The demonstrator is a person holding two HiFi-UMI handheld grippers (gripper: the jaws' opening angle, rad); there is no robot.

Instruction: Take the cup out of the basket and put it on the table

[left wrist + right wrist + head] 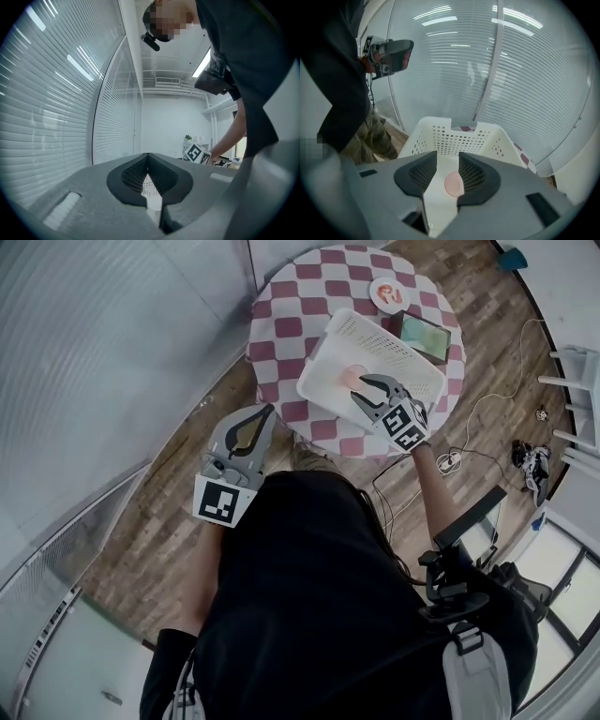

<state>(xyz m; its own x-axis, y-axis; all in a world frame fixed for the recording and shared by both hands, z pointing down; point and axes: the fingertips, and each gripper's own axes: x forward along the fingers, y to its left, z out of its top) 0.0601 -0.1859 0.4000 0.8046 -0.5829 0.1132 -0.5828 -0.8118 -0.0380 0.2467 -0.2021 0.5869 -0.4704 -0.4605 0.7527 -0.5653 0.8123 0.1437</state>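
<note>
A pink cup lies on the floor of a white perforated basket, which stands on a round table with a red-and-white check cloth. My right gripper hangs over the basket just above the cup, its jaws open and holding nothing. In the right gripper view the cup shows between and below the open jaws of the right gripper, inside the basket. My left gripper is held off the table's near left edge, tips together and empty. In its own view the left gripper points level at a room wall.
A small white plate with something orange and a dark tray sit behind the basket. Cables lie on the wooden floor to the right. A glass wall with blinds runs along the left.
</note>
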